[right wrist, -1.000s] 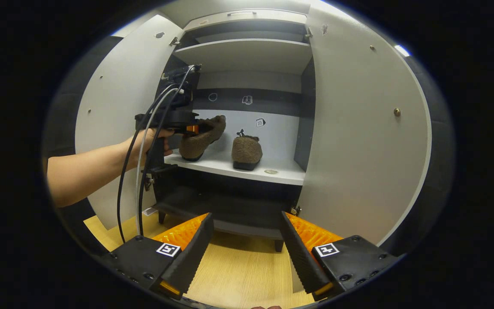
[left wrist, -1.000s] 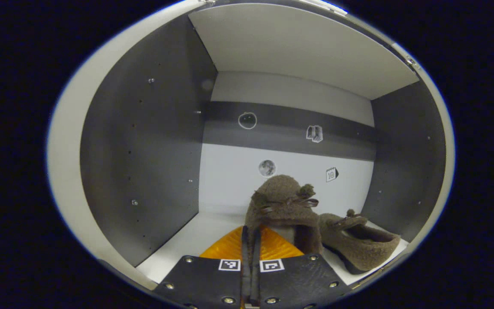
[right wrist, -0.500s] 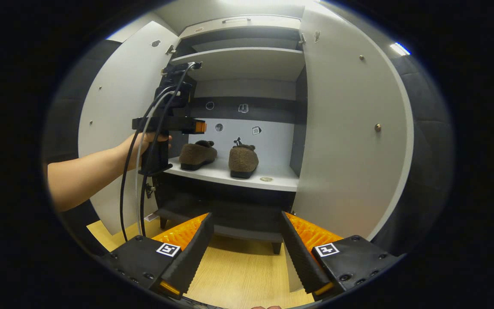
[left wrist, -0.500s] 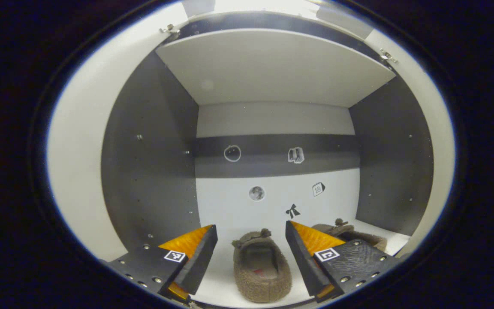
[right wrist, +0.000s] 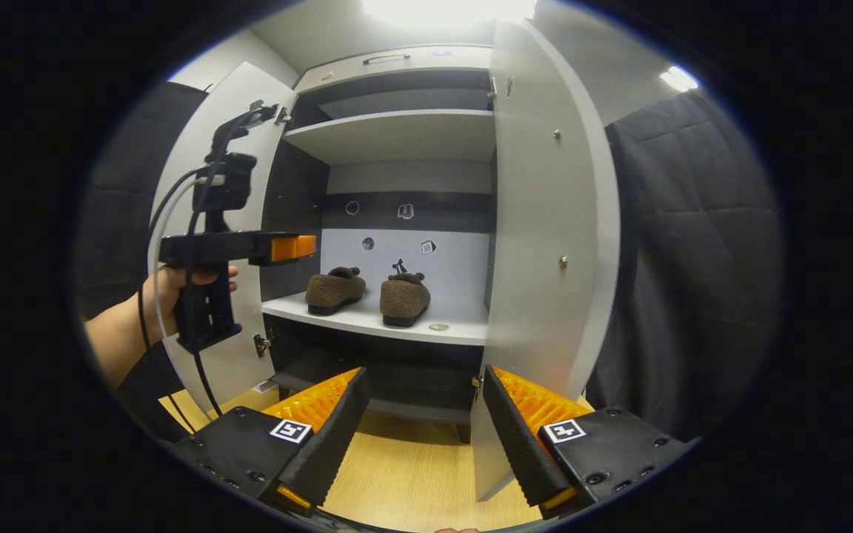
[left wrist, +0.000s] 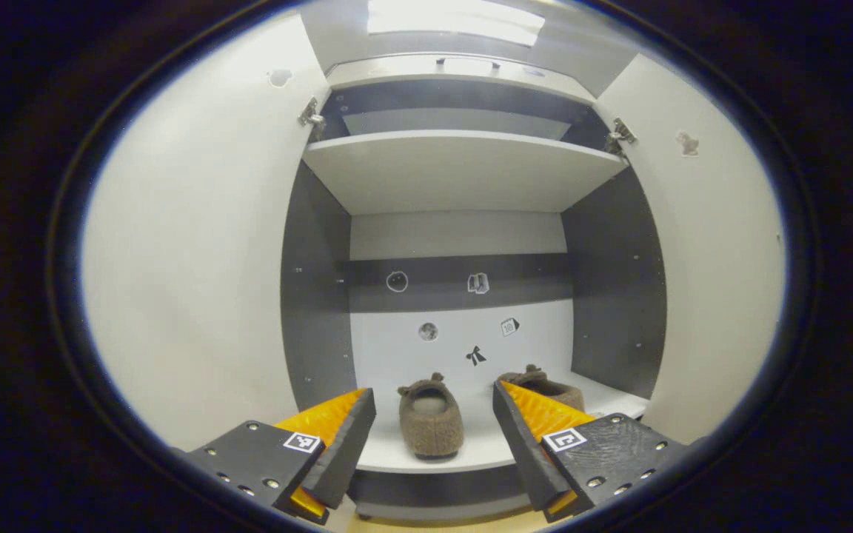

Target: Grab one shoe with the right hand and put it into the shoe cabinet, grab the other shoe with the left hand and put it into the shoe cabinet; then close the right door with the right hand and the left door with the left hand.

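Brown shoes (left wrist: 430,418) (left wrist: 545,386) stand side by side on the cabinet shelf (left wrist: 471,451) in the left gripper view, beyond the released left tongs (left wrist: 432,444). In the right gripper view, the right tongs (right wrist: 420,433) are spread and empty, both doors (right wrist: 545,222) (right wrist: 238,222) open.

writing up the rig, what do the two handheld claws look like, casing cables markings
The right claw and left claw each have black screwed plates bearing a small square black-and-white marker per side, with wedge-shaped ribbed fingers. In the right gripper view the left claw is a black pistol-grip unit with a camera mast and looping cables. The hand is bare.
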